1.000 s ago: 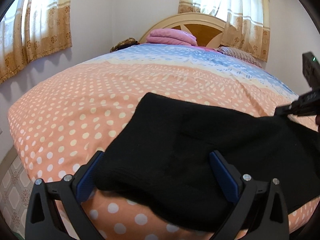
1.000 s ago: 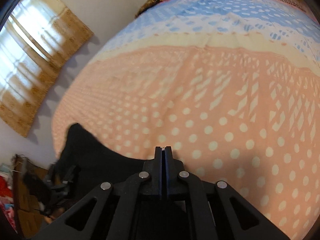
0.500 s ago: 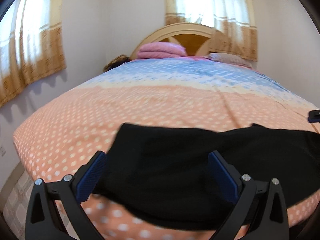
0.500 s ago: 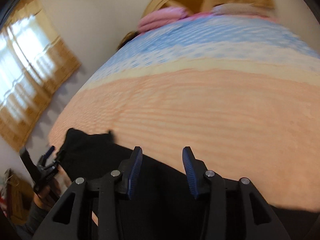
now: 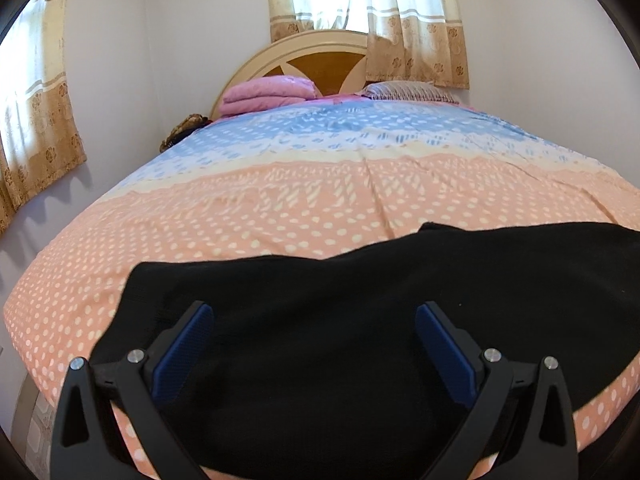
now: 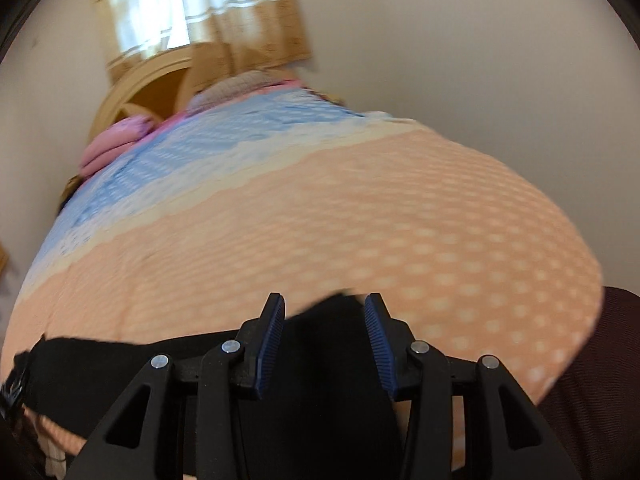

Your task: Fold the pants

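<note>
The black pants (image 5: pixel 328 320) lie spread along the near edge of the bed, on the orange polka-dot bedspread (image 5: pixel 280 216). My left gripper (image 5: pixel 314 320) is open and hovers just above the pants' left part, holding nothing. In the right wrist view the pants (image 6: pixel 324 360) show as a dark strip at the bed's edge. My right gripper (image 6: pixel 324 312) is open, its blue pads apart over the cloth's far edge; the view is motion-blurred.
Folded pink blankets (image 5: pixel 266 94) and a patterned pillow (image 5: pixel 408 91) lie at the wooden headboard (image 5: pixel 320 66). Walls and curtained windows stand behind and left. A dark maroon shape (image 6: pixel 600 380) is at the bed's right corner.
My right gripper has opened, let go of the pants, and swung right. The left gripper has stayed open and drawn back and tilted up; the pants now lie flatter along the edge.
</note>
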The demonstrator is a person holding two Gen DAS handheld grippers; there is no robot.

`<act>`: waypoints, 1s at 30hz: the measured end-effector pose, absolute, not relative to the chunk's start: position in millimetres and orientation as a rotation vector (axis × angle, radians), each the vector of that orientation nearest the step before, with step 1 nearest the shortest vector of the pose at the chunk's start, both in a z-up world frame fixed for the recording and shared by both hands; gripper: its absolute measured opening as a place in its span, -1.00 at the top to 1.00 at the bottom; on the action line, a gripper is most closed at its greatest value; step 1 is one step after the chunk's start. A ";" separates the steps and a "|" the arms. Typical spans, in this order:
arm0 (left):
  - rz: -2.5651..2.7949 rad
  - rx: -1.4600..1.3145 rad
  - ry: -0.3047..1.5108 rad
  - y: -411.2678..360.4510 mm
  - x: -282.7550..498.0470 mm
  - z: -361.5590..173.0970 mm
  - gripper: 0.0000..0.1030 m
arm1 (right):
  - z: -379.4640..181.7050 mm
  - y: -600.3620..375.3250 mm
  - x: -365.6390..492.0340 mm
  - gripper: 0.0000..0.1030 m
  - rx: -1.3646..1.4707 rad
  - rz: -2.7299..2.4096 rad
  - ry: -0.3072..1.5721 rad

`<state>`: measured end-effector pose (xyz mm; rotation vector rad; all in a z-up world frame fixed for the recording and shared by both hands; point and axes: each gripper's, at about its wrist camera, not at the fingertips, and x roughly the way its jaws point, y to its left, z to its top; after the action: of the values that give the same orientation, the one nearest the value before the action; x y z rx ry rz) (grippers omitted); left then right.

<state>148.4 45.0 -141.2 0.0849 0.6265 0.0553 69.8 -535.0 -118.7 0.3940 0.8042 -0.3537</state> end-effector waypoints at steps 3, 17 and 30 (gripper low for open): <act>0.062 0.088 0.643 41.7 150.7 -145.9 -1.00 | -128.4 -553.3 68.3 0.15 0.464 -0.331 0.819; 0.105 0.096 0.661 33.4 158.2 -152.4 -1.00 | -140.2 -543.8 89.8 0.86 0.432 -0.254 0.821; 0.066 0.119 0.622 17.5 140.0 -138.1 -1.00 | -114.8 -521.0 34.1 0.23 0.393 -0.259 0.740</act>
<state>140.0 17.5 -138.1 0.1186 0.6221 0.0657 34.1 -521.0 -114.8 0.3927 0.7403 -0.2591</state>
